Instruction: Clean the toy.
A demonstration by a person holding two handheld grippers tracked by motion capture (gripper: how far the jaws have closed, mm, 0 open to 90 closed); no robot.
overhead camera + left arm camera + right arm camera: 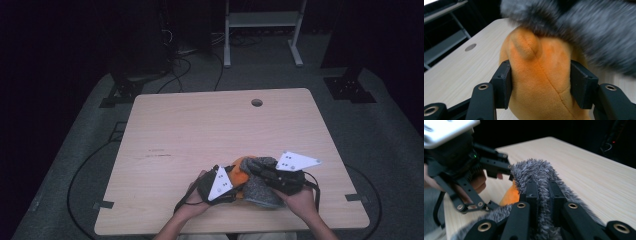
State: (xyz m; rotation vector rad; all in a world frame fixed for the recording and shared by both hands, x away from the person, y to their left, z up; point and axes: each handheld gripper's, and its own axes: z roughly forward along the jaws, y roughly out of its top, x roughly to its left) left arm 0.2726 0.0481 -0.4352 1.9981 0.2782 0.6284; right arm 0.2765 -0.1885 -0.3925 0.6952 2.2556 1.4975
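A soft toy with an orange plush body (240, 169) and a grey furry part (260, 192) lies near the front edge of the wooden table (210, 125). My left gripper (541, 85) is shut on the orange plush (541, 70), with both pads pressing into its sides. The grey fur (579, 25) hangs just above and behind that grip. My right gripper (544, 192) is shut on a fold of the grey fur (534, 170). A patch of orange (510, 193) peeks out under the fur, beside the left gripper's upper finger (496, 166). In the high view the left gripper (234, 177) and right gripper (252, 167) meet over the toy.
A round cable hole (257, 102) sits near the table's far edge. Beyond the table stand a metal shelf frame (262, 22) and dark stands, with cables (185, 70) on the grey floor. Bare wood stretches left of and behind the toy.
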